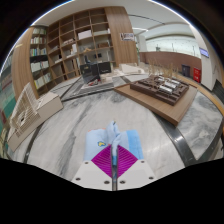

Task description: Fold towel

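Note:
My gripper (113, 152) has its two magenta pads (100, 160) pressed together on a fold of the light blue and white towel (113, 136). The towel's edge sticks up in a narrow ridge from between the fingertips, and a little cloth spreads to either side of them. The rest of the towel is hidden below the fingers. The gripper is held up and looks out across a room, not down at a work surface.
Tall wooden bookshelves (70, 45) line the far wall. A dark desk with a chair (96, 70) stands before them. A low wooden table (160, 92) with items on it is beyond the fingers to the right. Grey marble floor (65, 130) lies ahead.

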`<state>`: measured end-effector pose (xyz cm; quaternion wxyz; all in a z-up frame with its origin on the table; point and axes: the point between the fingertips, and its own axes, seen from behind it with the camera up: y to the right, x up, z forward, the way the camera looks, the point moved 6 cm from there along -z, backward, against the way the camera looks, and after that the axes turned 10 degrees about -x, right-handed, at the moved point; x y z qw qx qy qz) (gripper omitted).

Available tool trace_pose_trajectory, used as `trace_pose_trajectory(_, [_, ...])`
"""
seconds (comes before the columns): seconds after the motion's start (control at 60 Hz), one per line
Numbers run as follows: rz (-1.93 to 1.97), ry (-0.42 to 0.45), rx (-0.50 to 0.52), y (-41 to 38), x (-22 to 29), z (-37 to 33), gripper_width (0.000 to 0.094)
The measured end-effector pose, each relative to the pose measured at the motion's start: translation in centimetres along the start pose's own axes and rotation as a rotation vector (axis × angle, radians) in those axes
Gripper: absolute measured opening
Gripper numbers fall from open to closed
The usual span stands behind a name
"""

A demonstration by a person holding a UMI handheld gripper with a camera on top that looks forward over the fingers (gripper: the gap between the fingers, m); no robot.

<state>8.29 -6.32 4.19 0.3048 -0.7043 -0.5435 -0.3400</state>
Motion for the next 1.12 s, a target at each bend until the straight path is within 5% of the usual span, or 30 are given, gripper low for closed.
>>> trace_pose_trajectory(0.067, [0.006,0.007,-0.004,0.5,0.3,-0.1,0.0137])
trace_pose_trajectory(0.2, [0.012,0.063,-0.028,2.0,2.3,-2.6,0.0749])
trace_pose_trajectory(0.683, [-0.074,0.146,0.089,3.6,1.2,-19.5,0.0758])
trace_pose_trajectory(1.117, [-0.088,0.186,0.131,2.8,0.5,-21.1,0.0759])
